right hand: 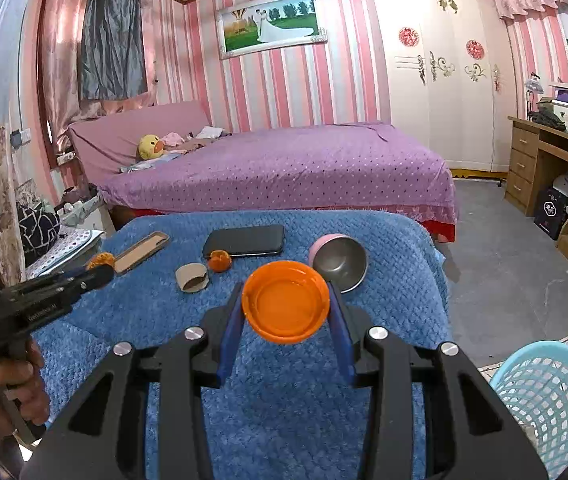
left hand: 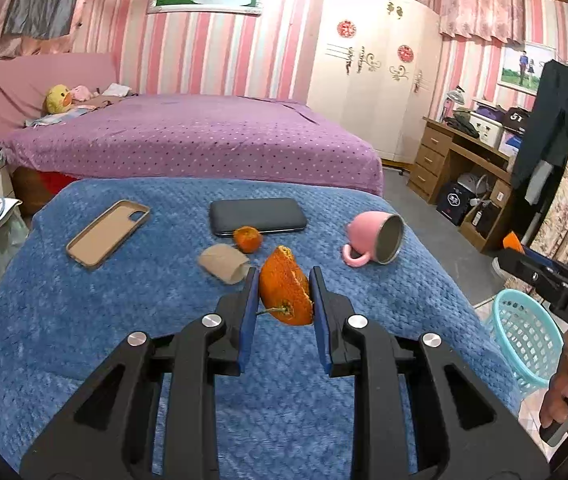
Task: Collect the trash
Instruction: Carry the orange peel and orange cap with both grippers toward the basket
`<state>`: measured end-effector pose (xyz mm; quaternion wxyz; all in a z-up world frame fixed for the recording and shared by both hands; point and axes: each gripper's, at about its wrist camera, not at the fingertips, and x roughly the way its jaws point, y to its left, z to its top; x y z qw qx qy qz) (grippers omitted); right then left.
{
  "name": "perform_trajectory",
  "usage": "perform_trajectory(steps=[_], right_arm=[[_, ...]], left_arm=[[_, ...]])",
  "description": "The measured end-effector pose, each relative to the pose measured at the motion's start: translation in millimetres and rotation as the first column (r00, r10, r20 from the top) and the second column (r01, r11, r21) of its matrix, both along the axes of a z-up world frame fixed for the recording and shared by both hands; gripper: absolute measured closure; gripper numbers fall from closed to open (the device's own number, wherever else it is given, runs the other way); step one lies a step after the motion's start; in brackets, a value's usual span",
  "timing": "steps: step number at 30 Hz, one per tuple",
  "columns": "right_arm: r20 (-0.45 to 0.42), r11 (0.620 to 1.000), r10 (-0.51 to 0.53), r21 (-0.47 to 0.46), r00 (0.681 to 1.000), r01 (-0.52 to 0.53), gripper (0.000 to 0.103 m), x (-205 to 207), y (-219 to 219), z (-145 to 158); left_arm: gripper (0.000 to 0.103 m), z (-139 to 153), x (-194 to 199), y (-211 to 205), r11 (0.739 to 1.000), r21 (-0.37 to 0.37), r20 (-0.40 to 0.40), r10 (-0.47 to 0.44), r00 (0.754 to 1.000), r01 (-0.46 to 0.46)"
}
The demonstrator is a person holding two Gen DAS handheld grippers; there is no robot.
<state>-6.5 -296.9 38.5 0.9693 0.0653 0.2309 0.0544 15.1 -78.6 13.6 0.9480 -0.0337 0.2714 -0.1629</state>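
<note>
In our left gripper (left hand: 284, 294) the jaws are closed on a piece of orange peel (left hand: 286, 298) (its stem pointing left), held up above the blue-covered counter (left hand: 83, 320). In our right gripper (right hand: 286, 308) the jaws are spread about as wide as an orange lid (right hand: 286, 301) and pinch it by its rim, its hollow side facing the camera, also lifted off the counter. Just beyond the peel lie a flattened cardboard tube (left hand: 223, 263) and a small tangerine (left hand: 247, 239), close together, the tangerine touching the front edge of a dark phone (left hand: 257, 216). To the left, well apart from them, a tan phone case (left hand: 107, 233) lies open side up. To the right a pink mug (left hand: 376, 242) rests on its side, steel mouth toward us. Off the counter's right edge, lower down, stands a pale blue basket (right hand: 548, 396), near the right gripper. Behind the counter is a purple bed (left hand: 203, 136).
</note>
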Motion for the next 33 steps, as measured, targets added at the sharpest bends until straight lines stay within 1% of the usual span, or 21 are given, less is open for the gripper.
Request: perform_trajectory(steps=[6, 10, 14, 19, 23, 26, 33], right_arm=[[0.010, 1.000, -0.013, 0.002, 1.000, 0.013, 0.063, -8.5, -3.8, 3.2], [0.012, 1.000, -0.015, 0.000, 1.000, 0.015, 0.063, -10.4, -5.0, 4.5], [0.008, 0.999, -0.040, -0.013, 0.999, 0.040, 0.063, -11.5, -12.0, 6.6], [0.006, 0.997, -0.079, 0.001, 0.997, 0.079, 0.063, -12.0, -28.1, 8.1], [0.012, 0.995, -0.103, -0.006, 0.995, 0.104, 0.063, -15.3, -37.6, 11.7], [0.017, 0.995, -0.100, -0.001, 0.995, 0.100, 0.063, -17.6, -46.3, 16.0], [0.036, 0.989, -0.144, -0.029, 0.989, 0.145, 0.063, -25.0, -68.8, 25.3]], left_arm=[[0.079, 1.2, -7.7, -16.1, 1.000, 0.005, 0.009, -0.028, 1.000, 0.028], [0.079, 1.4, -9.3, -18.0, 1.000, 0.005, 0.010, -0.030, 0.999, 0.030], [0.079, 1.9, -9.7, -18.3, 0.999, -0.004, 0.006, -0.032, 0.999, 0.032], [0.079, 2.7, -10.3, -23.0, 0.999, 0.003, 0.009, -0.041, 0.999, 0.041], [0.079, 3.4, -9.4, -22.7, 0.999, -0.001, 0.008, -0.041, 0.999, 0.041], [0.079, 5.0, -9.1, -24.5, 0.999, -0.014, 0.005, -0.039, 0.999, 0.039], [0.079, 15.1, -13.2, -51.3, 0.997, -0.017, 0.010, -0.081, 0.997, 0.081]])
